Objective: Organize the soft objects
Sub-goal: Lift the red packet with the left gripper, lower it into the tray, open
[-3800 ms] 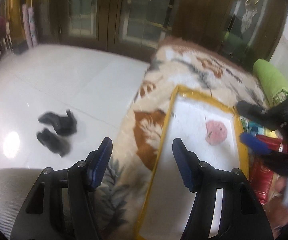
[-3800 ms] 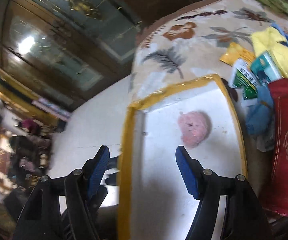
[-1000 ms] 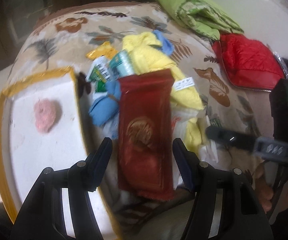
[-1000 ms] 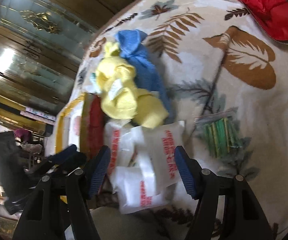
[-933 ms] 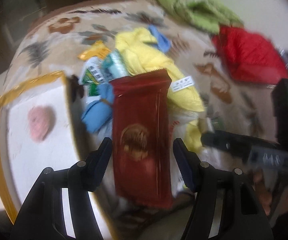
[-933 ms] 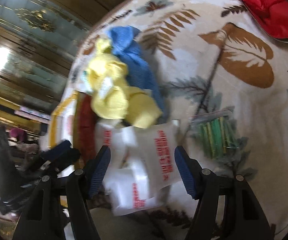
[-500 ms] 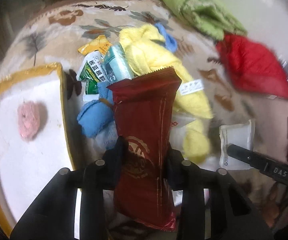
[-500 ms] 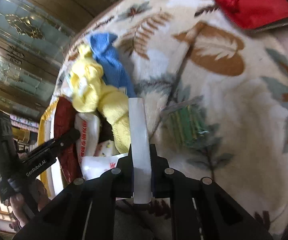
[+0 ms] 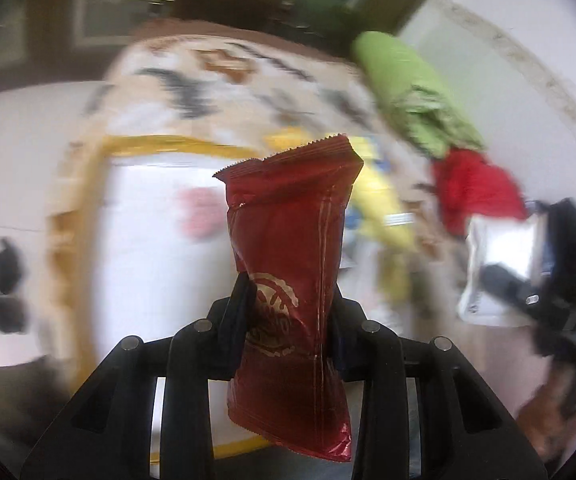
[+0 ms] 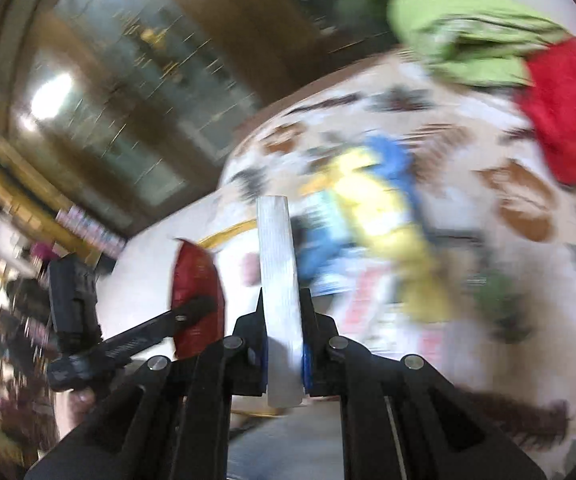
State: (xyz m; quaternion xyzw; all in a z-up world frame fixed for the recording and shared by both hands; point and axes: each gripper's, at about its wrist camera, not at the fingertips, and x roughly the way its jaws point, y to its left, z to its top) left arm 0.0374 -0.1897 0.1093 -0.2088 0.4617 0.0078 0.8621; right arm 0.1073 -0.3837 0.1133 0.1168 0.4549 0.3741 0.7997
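A red snack packet is clamped in the left gripper, pinched around its lower middle so that its crimped top stands upright and its bottom hangs below the jaws. A flat white packet is squeezed edge-on in the right gripper, whose jaws are nearly together because the packet is so thin. Both packets are held clear of the patterned blanket, presumably so that they can be carried to the white tray with its yellow rim, which lies just beyond the red packet. A pink thing lies in that tray. A blurred heap of yellow and blue cloths lies on the blanket beside the tray, not yet sorted.
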